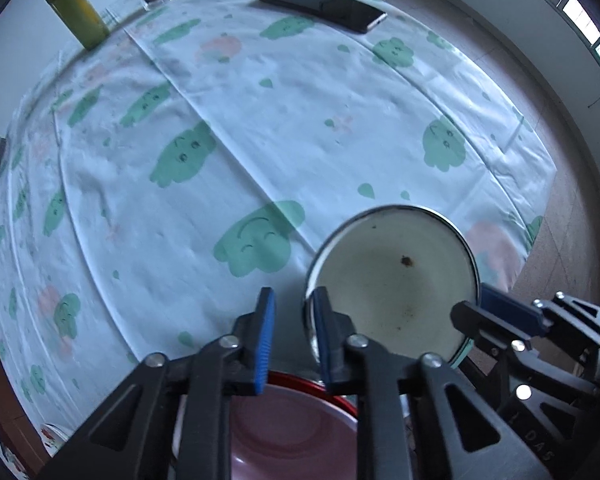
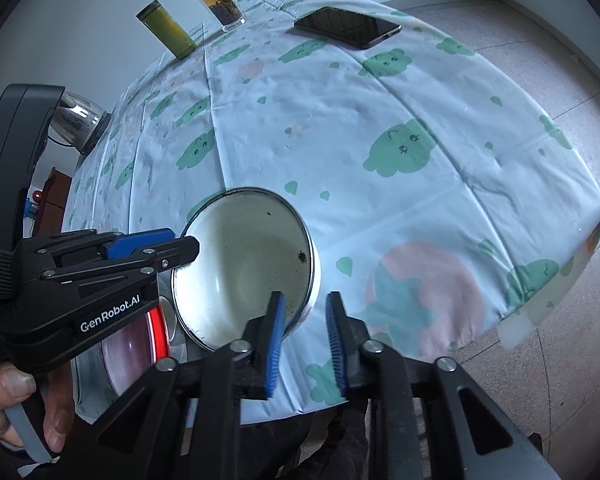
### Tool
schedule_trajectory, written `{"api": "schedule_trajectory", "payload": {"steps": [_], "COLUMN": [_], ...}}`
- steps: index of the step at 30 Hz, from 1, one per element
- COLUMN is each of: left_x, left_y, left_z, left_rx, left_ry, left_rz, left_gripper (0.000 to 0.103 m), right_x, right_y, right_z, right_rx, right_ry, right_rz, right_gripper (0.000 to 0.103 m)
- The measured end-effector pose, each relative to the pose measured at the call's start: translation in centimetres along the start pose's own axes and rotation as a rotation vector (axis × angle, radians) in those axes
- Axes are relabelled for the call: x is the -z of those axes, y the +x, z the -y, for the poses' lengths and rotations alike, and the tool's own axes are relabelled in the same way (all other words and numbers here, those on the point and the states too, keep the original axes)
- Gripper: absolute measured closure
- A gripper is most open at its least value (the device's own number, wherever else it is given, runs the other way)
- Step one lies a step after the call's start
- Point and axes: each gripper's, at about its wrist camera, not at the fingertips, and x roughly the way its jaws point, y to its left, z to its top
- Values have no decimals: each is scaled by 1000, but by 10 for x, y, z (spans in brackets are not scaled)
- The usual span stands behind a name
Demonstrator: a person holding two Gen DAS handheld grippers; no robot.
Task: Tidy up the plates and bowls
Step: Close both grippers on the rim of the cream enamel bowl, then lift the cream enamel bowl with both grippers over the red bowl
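A: Left gripper (image 1: 294,336) jaws apart, nothing clamped. Its right finger sits at the near-left rim of the enamel bowl (image 1: 396,280), so the wall looks to be between the jaws, unpinched.

B: Right gripper (image 2: 306,336)?

A: Also parted, holding nothing. Left finger overlaps the same bowl's near-right rim; whether it touches, can't tell.

B: So the bowl lies between them.

A: Yes, ahead-right of left, ahead-left of right. Round, no long axis. Both about equally near.

B: Where does it go?

A: Likely onto the red-rimmed pink plate (image 1: 296,432), just beside it on the near side, under the left gripper.

B: Counts?

A: One bowl, one plate clearly seen. On the tablecloth (image 1: 260,128) beyond: one phone (image 1: 324,6), two bottles.
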Motion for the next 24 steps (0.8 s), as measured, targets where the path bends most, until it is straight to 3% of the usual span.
{"api": "schedule_trajectory", "payload": {"steps": [4, 24], "left_x": [0, -3], "left_y": [5, -56], "left_z": [5, -5], "left_rx": [8, 16], "left_ry": [8, -32], "left_rz": [-21, 74], "left_gripper": [96, 96], "right_x": [0, -19], "right_y": [0, -54], "right_z": [-2, -23], "right_rx": [-20, -51], "right_ry": [8, -37], "right_rz": [3, 81], "right_gripper": [89, 90]}}
